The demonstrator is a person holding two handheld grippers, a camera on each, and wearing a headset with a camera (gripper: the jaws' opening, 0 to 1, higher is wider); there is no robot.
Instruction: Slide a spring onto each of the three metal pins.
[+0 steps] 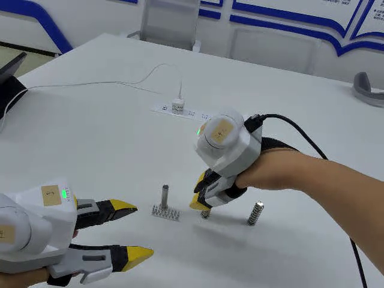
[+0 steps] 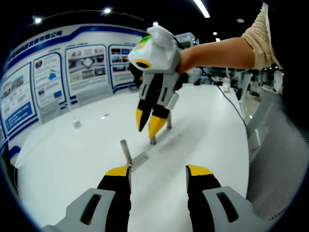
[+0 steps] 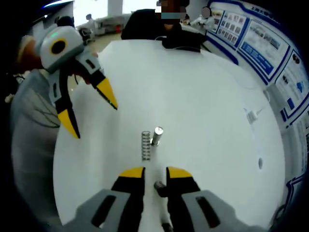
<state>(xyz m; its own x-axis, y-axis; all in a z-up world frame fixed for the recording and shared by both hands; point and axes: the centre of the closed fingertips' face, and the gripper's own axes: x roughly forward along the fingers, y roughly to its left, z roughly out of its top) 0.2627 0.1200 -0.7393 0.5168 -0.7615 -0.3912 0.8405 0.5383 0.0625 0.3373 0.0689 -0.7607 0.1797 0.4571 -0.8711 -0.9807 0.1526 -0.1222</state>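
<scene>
One bare pin (image 1: 164, 195) remains. The right hand-held gripper (image 1: 201, 204), jaws narrowly apart, seems to be seating the neighbouring spring (image 1: 206, 214). The left hand-held gripper (image 1: 137, 231), jaws wide apart, next needs the loose spring (image 1: 166, 212) beside that pin.

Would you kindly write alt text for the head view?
The right gripper points down, tips at the middle pin on a white table; the open left gripper hovers near a bare pin and a loose spring.
</scene>
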